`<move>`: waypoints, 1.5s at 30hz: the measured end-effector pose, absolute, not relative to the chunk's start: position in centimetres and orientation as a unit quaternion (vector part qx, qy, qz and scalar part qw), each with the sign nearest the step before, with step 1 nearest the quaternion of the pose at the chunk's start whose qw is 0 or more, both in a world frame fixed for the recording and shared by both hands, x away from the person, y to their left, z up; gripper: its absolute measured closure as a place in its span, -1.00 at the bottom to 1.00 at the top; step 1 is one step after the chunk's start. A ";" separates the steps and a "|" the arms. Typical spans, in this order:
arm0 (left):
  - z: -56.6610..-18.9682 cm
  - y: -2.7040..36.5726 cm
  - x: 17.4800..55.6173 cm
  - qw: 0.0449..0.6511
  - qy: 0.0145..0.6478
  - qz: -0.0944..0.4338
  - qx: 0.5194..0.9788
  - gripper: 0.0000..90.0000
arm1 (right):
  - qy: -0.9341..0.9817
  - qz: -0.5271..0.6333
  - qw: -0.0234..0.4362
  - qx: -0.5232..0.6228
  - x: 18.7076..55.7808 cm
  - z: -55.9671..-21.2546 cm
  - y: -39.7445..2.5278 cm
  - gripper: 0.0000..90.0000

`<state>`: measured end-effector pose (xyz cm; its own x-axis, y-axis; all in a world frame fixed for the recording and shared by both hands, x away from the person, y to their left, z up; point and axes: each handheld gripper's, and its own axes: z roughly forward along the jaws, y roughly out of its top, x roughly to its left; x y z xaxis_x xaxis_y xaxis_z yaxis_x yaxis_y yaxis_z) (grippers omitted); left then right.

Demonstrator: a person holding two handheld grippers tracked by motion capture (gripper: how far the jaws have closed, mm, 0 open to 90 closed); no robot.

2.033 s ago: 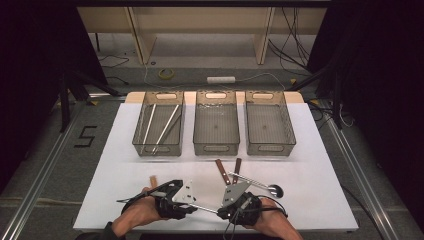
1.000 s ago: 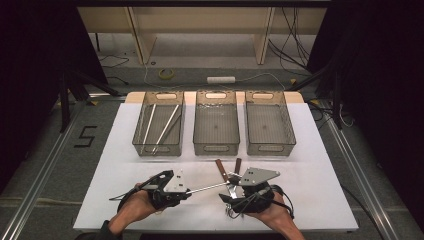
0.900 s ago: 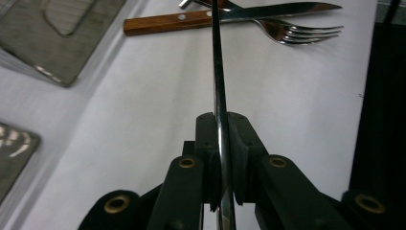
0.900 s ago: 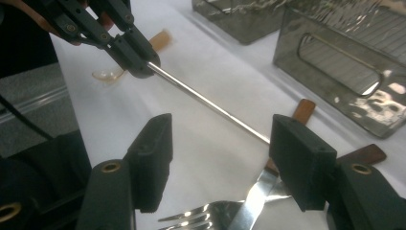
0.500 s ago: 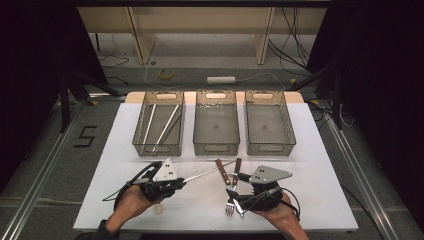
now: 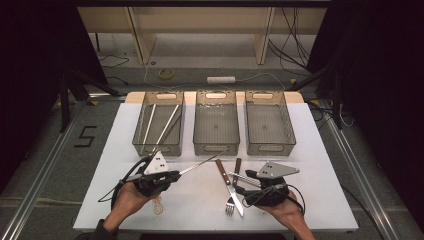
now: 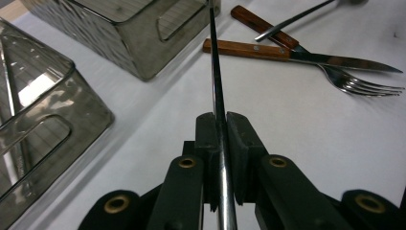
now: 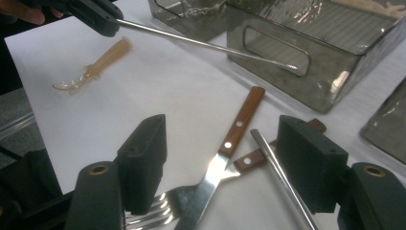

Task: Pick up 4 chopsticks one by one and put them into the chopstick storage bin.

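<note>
The left gripper [image 6: 172,174] pinches a thin steel rod [image 7: 216,91] between its fingers, above the white tabletop [image 6: 310,150]. The right gripper [image 8: 222,163], fingers spread, hovers over a wooden-handled knife [image 8: 230,143] and fork [image 8: 158,203].

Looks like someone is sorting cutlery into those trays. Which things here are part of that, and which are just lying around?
Probably part of the sorting:
left gripper, shut on a metal rod
right gripper, open over the knife and fork
three trays
plastic spoon

Just lying about:
floor cables
power strip
</note>
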<state>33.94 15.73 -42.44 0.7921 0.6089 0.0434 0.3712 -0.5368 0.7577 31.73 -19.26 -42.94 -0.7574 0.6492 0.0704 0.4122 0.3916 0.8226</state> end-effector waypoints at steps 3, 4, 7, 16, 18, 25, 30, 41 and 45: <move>-42.3 16.1 34.0 0.399 0.290 0.156 0.856 0.84 | 0.820 0.447 0.138 0.331 31.9 -43.0 -19.7 -0.21; -42.2 16.2 34.0 0.401 0.292 0.156 0.854 0.84 | 0.817 0.448 0.142 0.333 31.9 -43.0 -19.8 -0.21; -42.0 16.6 34.1 0.408 0.297 0.157 0.849 0.84 | 0.814 0.449 0.143 0.340 32.1 -42.9 -20.2 -0.24; -41.4 16.7 33.9 0.416 0.290 0.138 0.851 0.85 | 0.810 0.447 0.144 0.350 32.4 -43.1 -20.7 -0.25; -41.2 16.6 33.7 0.419 0.286 0.138 0.851 0.85 | 0.811 0.447 0.144 0.349 32.4 -43.1 -20.7 -0.25; -40.5 16.5 33.4 0.433 0.280 0.128 0.847 0.85 | 0.811 0.447 0.143 0.350 32.4 -43.1 -20.7 -0.25; -40.1 16.8 33.8 0.440 0.289 0.134 0.839 0.85 | 0.812 0.445 0.143 0.350 32.4 -43.1 -20.6 -0.24; -39.5 18.7 36.2 0.463 0.346 0.159 0.800 0.85 | 0.809 0.448 0.141 0.355 32.6 -43.1 -21.0 -0.24; -39.3 19.4 37.3 0.469 0.363 0.170 0.787 0.85 | 0.809 0.448 0.142 0.355 32.6 -43.0 -21.1 -0.24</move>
<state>37.29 19.41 -39.25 0.6786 0.7308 -0.0732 0.4126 -0.2969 0.8612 32.64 -21.07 -43.01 -0.7081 0.7006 0.0880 0.4466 0.3478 0.8244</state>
